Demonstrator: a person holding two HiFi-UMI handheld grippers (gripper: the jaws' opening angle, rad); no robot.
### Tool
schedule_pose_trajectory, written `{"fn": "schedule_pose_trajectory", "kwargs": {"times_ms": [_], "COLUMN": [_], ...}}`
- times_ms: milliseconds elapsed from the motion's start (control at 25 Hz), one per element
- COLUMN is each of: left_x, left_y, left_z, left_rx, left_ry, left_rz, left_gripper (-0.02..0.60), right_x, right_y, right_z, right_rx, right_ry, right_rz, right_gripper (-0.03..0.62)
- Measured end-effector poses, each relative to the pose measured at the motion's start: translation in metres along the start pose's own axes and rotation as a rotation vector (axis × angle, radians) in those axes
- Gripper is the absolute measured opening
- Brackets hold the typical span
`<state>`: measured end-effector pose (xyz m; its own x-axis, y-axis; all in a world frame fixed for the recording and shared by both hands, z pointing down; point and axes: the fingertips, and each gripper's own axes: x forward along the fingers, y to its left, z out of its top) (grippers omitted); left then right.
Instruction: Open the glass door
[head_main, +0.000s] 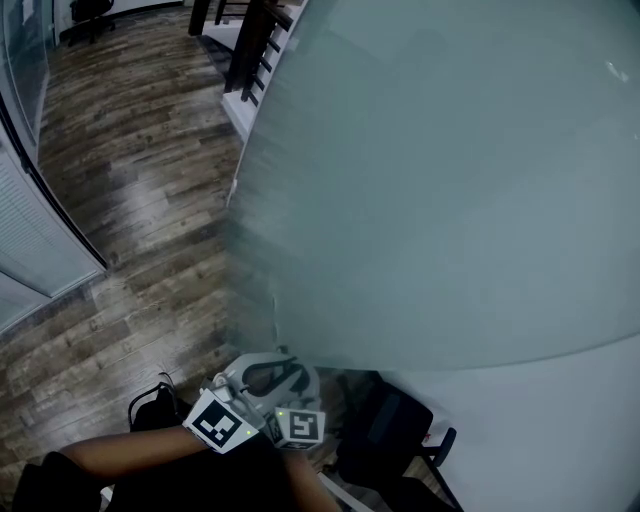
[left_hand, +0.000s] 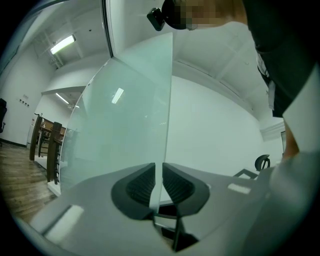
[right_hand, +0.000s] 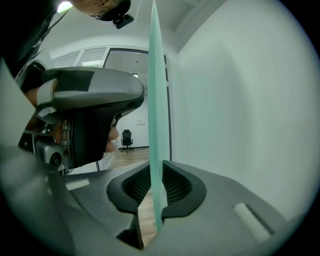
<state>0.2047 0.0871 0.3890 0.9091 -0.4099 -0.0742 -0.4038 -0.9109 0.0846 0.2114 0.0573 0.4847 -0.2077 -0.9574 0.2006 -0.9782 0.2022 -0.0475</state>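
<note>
Within right gripper, glass door edge

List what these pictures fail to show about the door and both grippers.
Left gripper view: the left gripper body hides the glass door below its jaws.
Right gripper view: the right gripper does likewise; the left gripper blocks the room at left.
Head view: both grippers overlap at the bottom, jaws indistinct; the hazy glass blurs what lies behind.
No view shows a handle or hinge.
</note>
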Motion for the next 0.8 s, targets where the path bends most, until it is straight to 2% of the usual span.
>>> {"fn": "schedule_pose_trajectory", "kwargs": {"times_ms": [200,440,600,800], "left_x": [0.007,0.018,0.025,0.037], "left_y": [-0.001,-0.003,-0.001,0.005], "left_z": [-0.006,-0.018,-0.036,-0.048], "left_rx": [-0.047,-0.067,-0.091,-0.090], "left_ry": [-0.027,0.006,0.052,0.054], "left_rz": [0.010,0.035,0.079,0.135], "left_gripper": [0.037,0.000,0.000,0.000], "right_x": [-0.003,-0.006,-0.006,0.001], "right_y": [-0.017,-0.040,-0.054,-0.070], "right_z": [-0.002,0.003,0.000,-0.001], "right_rx": [-0.003,-0.014,-0.019,-0.033], "right_ry": [0.020,0.016,-0.008,-0.024], "right_rz": [0.009,0.040,0.073,0.114], "right_gripper": [0.055,0.055,0.057,0.058]}}
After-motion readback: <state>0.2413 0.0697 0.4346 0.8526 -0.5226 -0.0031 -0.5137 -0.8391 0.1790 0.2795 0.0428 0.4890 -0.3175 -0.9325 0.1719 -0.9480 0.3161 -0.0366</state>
